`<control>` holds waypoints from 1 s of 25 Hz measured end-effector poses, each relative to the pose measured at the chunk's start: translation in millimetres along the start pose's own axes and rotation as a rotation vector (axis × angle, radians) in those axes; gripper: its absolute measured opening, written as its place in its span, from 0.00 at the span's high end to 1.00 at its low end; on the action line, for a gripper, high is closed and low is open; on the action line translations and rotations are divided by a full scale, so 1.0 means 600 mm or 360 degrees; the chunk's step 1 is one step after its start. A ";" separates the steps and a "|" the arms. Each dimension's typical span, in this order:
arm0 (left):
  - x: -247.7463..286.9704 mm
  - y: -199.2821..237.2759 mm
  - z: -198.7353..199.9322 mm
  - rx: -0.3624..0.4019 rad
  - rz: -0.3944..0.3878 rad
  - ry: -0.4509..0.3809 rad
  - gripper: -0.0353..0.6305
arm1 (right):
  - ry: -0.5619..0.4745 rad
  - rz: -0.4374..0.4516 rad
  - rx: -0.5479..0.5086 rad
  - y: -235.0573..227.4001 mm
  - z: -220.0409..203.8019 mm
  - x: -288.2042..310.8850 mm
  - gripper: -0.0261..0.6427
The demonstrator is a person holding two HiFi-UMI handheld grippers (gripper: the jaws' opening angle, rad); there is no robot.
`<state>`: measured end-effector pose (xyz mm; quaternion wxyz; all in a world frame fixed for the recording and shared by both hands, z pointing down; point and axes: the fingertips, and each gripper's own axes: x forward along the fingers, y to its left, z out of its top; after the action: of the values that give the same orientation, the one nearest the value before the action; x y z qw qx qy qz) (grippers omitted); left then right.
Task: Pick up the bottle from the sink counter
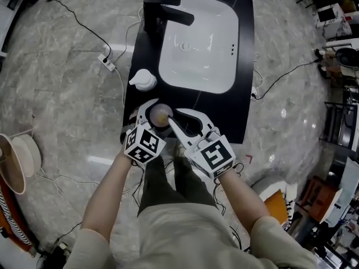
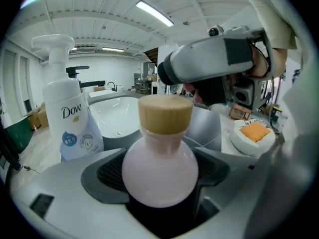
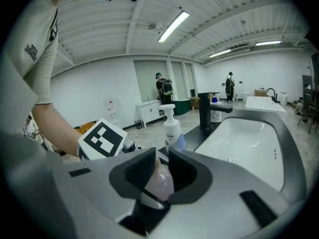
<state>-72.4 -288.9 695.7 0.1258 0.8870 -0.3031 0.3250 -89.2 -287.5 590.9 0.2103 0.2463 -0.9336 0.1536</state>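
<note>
A round pale-pink bottle [image 1: 161,115] with a cork-coloured cap stands at the front left corner of the black sink counter [image 1: 235,111]. My left gripper [image 1: 159,112] is shut on its bulb, one pad on each side. In the left gripper view the bottle [image 2: 159,168] stands upright between the pads, filling the gap. My right gripper [image 1: 176,116] sits just right of the bottle, its tips beside it. In the right gripper view its jaws [image 3: 162,166] stand a narrow gap apart with nothing pinched, and the bottle [image 3: 162,183] shows beyond them.
A white Dove pump bottle [image 1: 143,80] stands on the counter just behind the pink one. A white basin [image 1: 199,43] and a black faucet [image 1: 160,10] fill the rest of the counter. A power strip [image 1: 107,61] and cables lie on the floor to the left.
</note>
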 end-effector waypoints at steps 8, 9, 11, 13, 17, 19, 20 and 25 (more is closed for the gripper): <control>-0.003 -0.014 -0.003 0.0077 -0.0102 -0.0001 0.37 | -0.0025 0.0167 -0.0050 0.037 -0.015 0.031 0.75; -0.004 -0.014 -0.003 0.0082 -0.0105 -0.0002 0.37 | -0.0014 0.0182 -0.0090 0.041 -0.018 0.035 0.75; -0.006 -0.017 -0.004 0.0097 -0.0118 -0.0004 0.37 | 0.0010 0.0191 -0.0172 0.047 -0.027 0.042 0.73; -0.007 -0.020 -0.005 0.0115 -0.0135 -0.0006 0.37 | 0.0019 0.0173 -0.0189 0.045 -0.037 0.049 0.73; -0.006 -0.020 -0.004 0.0126 -0.0146 -0.0007 0.37 | 0.0026 0.0167 -0.0223 0.042 -0.052 0.063 0.74; -0.005 -0.020 -0.004 0.0123 -0.0145 -0.0004 0.37 | 0.0022 0.0159 -0.0270 0.043 -0.055 0.066 0.76; -0.005 -0.020 -0.005 0.0121 -0.0146 -0.0002 0.37 | 0.0015 0.0155 -0.0288 0.043 -0.056 0.066 0.76; -0.005 -0.025 -0.005 0.0050 -0.0173 0.0019 0.37 | 0.0005 0.0164 -0.0271 0.044 -0.055 0.064 0.78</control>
<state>-66.6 -274.6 695.5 0.1311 0.9021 -0.2485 0.3275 -122.8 -267.8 632.8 0.2238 0.1790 -0.9543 0.0846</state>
